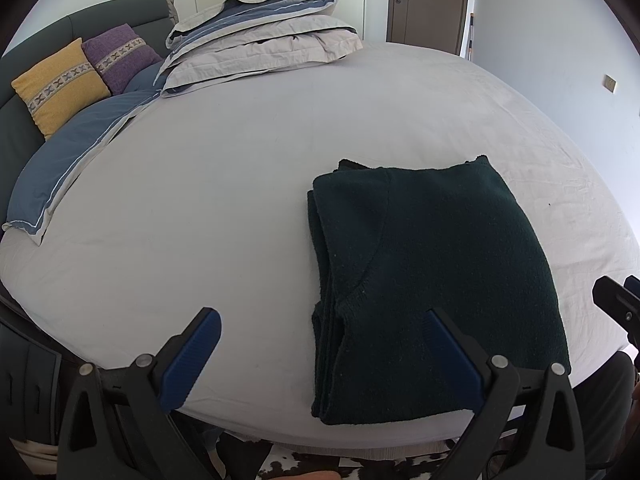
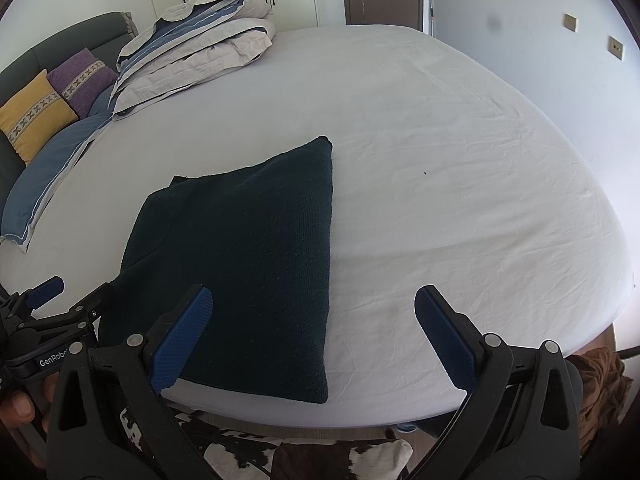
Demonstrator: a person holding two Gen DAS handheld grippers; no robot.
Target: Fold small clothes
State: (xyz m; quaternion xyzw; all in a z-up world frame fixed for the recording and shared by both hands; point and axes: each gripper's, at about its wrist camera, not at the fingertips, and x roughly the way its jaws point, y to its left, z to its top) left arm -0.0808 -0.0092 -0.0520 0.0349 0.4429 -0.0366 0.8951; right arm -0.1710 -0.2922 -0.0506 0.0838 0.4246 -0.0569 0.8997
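Both the left gripper and right gripper hang released, jaws spread. The folded dark-green fleece garment lies just ahead, near the bed edge. A careless tug could drag it off.

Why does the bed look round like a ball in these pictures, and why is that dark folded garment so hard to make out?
Left wrist view: the fisheye lens bends the bed into a dome, corners go black, and the dark green garment shows its stacked edges only faintly. Right wrist view: same bulging, soft daylight, the garment nearly featureless, a blurry smudge on the wall. Both tools, left and right, look sharp.
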